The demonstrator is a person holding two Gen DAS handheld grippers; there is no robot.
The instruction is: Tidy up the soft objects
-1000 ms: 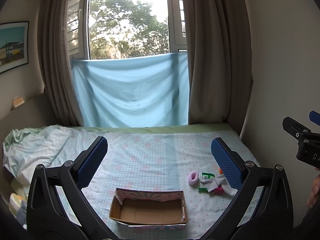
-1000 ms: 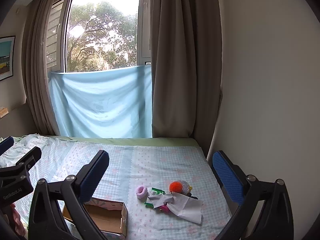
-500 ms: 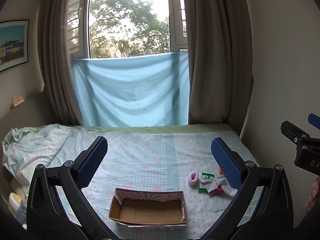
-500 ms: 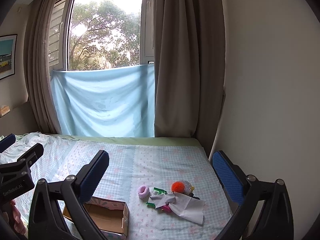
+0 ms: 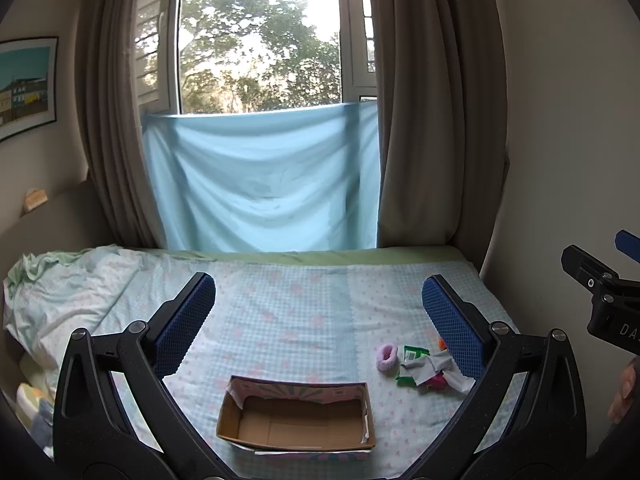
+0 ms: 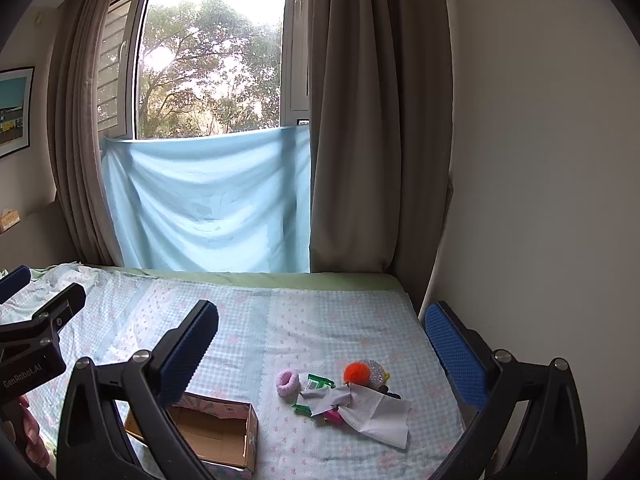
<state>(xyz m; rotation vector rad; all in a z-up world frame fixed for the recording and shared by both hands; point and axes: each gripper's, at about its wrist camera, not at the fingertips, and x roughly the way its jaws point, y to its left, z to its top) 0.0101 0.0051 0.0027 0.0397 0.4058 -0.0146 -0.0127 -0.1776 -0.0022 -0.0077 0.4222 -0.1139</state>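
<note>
An open cardboard box (image 5: 298, 424) sits empty on the bed, below my left gripper (image 5: 318, 312); it shows at lower left in the right wrist view (image 6: 212, 434). To its right lies a small pile: a pink fluffy ring (image 6: 287, 382) (image 5: 386, 356), an orange pom-pom (image 6: 355, 372), green packets (image 6: 319, 382), a white cloth (image 6: 376, 414) and a grey cloth (image 6: 330, 397). My right gripper (image 6: 320, 332) hangs above the pile. Both grippers are open and empty, well above the bed.
The bed (image 5: 280, 312) has a light blue patterned sheet, crumpled at the left (image 5: 60, 292). A blue cloth (image 5: 260, 180) hangs over the window between brown curtains. A wall (image 6: 540, 200) borders the bed on the right.
Both views have shifted slightly; the right gripper has drifted a little to the left and down. Nothing on the bed has moved.
</note>
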